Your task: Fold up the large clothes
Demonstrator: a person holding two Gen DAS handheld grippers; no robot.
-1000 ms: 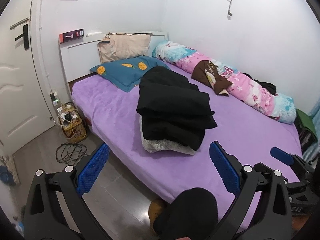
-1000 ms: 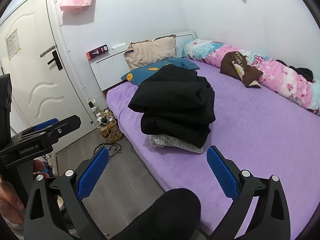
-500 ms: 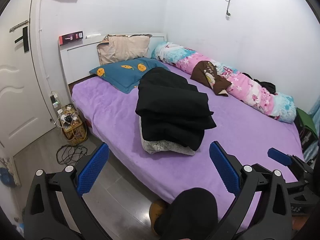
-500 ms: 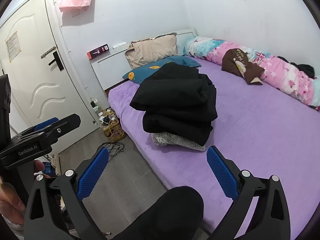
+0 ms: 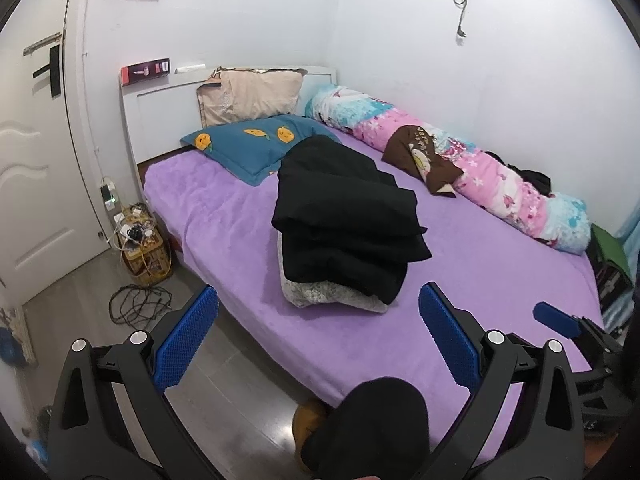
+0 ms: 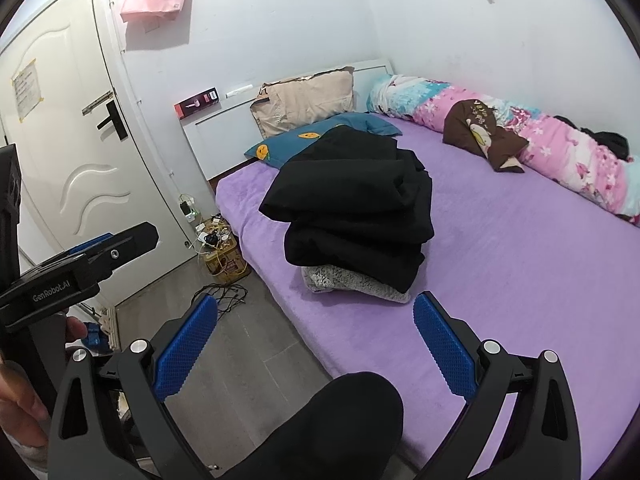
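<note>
A stack of folded black clothes [image 5: 344,220] [image 6: 356,204] rests on a grey folded garment [image 5: 320,294] [image 6: 356,282] near the front edge of the purple bed [image 5: 480,280] [image 6: 520,264]. My left gripper [image 5: 318,320] is open and empty, held short of the bed's edge, below the stack. In its own view my right gripper [image 6: 314,320] is open too, nothing between its blue pads. The left gripper [image 6: 92,258] shows at the left of the right wrist view, held by a hand [image 6: 20,392]. The right gripper's blue tip [image 5: 556,318] appears at the right of the left wrist view.
Pillows [image 5: 256,144] and a rolled floral quilt [image 5: 480,168] with a brown garment [image 5: 420,156] line the head and wall side. A yellow crate with cables [image 5: 146,248] stands on the floor by the white door [image 6: 60,160]. A dark-clad knee [image 5: 376,424] fills the foreground.
Both views have shifted slightly: the stack sits a little lower and closer in the frames. Both grippers stay open and empty.
</note>
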